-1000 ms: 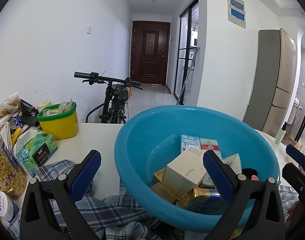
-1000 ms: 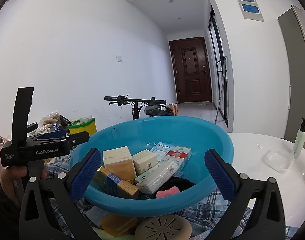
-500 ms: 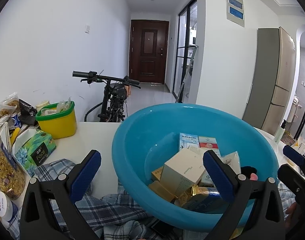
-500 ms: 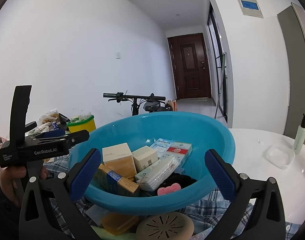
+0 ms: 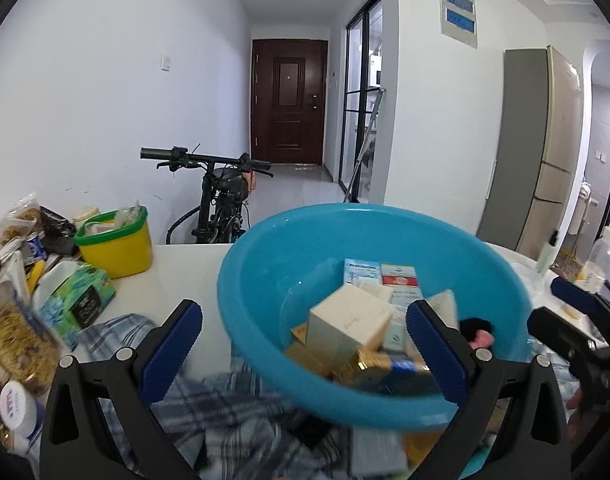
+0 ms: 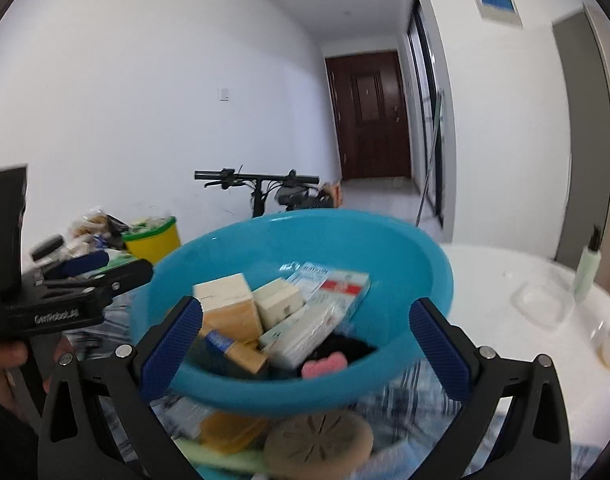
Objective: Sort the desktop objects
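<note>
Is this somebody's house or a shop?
Most likely somebody's home, a flat. A bicycle is parked in a hallway that leads to a dark wooden door, a tall fridge stands nearby, and the white table holds everyday clutter, like a blue basin of small boxes.

Bright turquoise round plastic basin [image 5: 265,280], holding a cream cardboard box [image 5: 347,326], a white-and-red printed carton [image 5: 399,278], gold-foil packets [image 5: 369,364] and a soft pink rounded piece [image 6: 325,362] on something black. Blue-and-white plaid cloth [image 5: 233,420] spread beneath, beside a yellow plastic tub with a green rim [image 5: 115,242] and a green-and-teal floral tissue pack [image 5: 79,296]. Black gripper frames tipped with ribbed royal-blue finger pads [image 5: 171,342], against white walls, a dark reddish-brown panelled door [image 5: 290,100] and a glossy white tabletop [image 6: 505,276].
</note>
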Demonstrator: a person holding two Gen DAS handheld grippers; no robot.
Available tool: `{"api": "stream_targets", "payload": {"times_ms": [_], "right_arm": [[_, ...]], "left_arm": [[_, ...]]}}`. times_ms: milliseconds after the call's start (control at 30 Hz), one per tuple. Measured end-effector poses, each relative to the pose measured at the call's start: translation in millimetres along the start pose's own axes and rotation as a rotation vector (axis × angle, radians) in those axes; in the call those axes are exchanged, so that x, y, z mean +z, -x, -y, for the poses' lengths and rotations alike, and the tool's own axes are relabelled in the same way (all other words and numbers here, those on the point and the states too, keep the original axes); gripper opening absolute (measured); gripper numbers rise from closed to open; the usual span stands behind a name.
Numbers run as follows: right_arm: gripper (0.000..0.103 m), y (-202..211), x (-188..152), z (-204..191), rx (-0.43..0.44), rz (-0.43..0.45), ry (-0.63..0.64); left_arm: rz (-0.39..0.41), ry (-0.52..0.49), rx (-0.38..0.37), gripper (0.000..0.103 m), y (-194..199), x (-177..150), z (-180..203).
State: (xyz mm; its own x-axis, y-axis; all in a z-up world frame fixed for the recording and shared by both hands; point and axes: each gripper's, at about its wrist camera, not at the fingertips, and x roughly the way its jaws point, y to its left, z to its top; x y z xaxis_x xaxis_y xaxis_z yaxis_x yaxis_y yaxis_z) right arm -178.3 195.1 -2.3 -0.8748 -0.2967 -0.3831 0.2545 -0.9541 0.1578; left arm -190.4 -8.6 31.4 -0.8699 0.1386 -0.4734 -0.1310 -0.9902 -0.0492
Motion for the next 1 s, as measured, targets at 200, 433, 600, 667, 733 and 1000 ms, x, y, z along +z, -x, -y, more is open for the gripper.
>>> {"api": "stream_targets", "payload": {"times_ms": [200, 433, 600, 667, 733, 1000], "right_arm": [[0.103, 52, -15, -3, -0.074, 0.000, 0.002], [0.103, 95, -30, -15, -0.058, -0.011, -0.015], [0.103, 110, -38, -29, -0.056, -0.012, 0.002], [0.103, 112, -41, -33, -0.057, -0.016, 0.004], [0.103, 114, -45, -35, -0.058, -0.025, 0.000], [0.103, 108, -61, -35, -0.155, -0.107, -0.008]], "left_arm": [[0.009, 0.012, -0.013, 0.103, 53, -15, 2], [0.020, 0.014, 0.001, 0.103, 96, -25, 6], [0.021, 0.009, 0.004, 0.103, 119, -35, 12], [0.011, 0.007, 0.009, 0.103, 123, -40, 14], [-0.005, 0.002, 0.021, 0.103, 126, -47, 17], [-0.087, 0.006, 0.071, 0.103, 124, -74, 23]]}}
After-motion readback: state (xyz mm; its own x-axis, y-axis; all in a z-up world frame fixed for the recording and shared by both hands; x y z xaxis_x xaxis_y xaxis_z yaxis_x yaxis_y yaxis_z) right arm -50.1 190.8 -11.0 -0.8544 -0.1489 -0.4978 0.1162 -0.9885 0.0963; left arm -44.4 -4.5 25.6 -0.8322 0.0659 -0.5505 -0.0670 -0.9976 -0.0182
